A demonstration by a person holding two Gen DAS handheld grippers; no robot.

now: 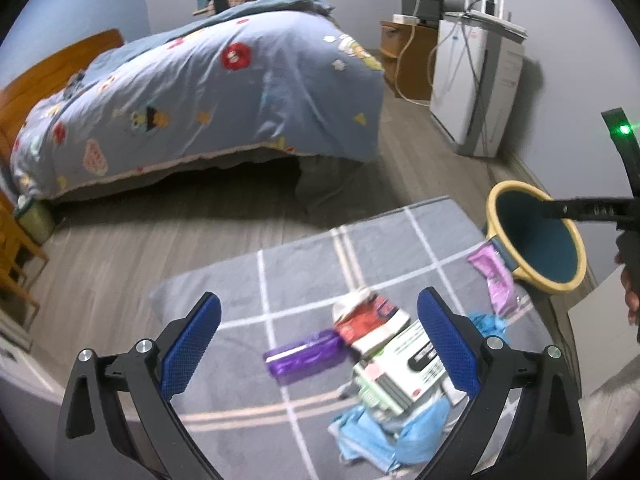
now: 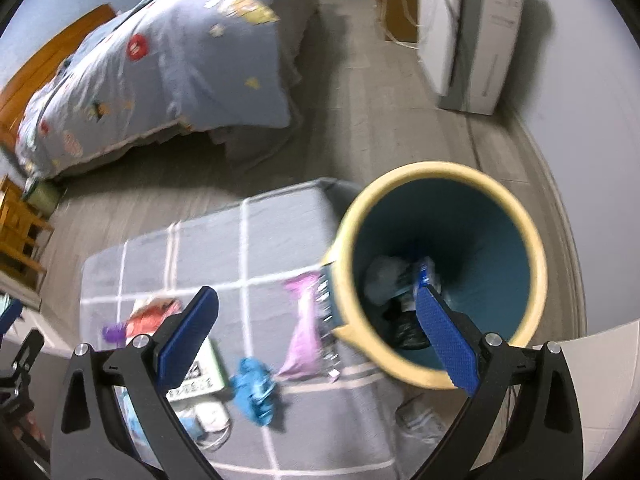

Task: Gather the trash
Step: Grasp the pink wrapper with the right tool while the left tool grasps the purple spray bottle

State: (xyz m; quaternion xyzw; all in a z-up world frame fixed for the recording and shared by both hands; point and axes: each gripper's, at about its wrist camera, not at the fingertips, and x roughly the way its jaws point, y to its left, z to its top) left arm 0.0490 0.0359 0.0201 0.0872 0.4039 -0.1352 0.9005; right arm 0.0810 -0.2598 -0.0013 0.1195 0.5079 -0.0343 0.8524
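Both grippers, left [image 1: 320, 350] and right [image 2: 316, 342], gape empty (box [image 1: 404, 372] print unreadable).

Dim, cool indoor light, soft and smeary in both fisheye views.
Heavy barrel curve bends the walls, black corners ring each frame. Motion blur smears the trash bin [image 2: 440, 276] rim and the rug [image 2: 208, 248] lines; a deep shadow sits under the bed [image 1: 200, 92], and a green LED [image 1: 624, 130] flares at right.
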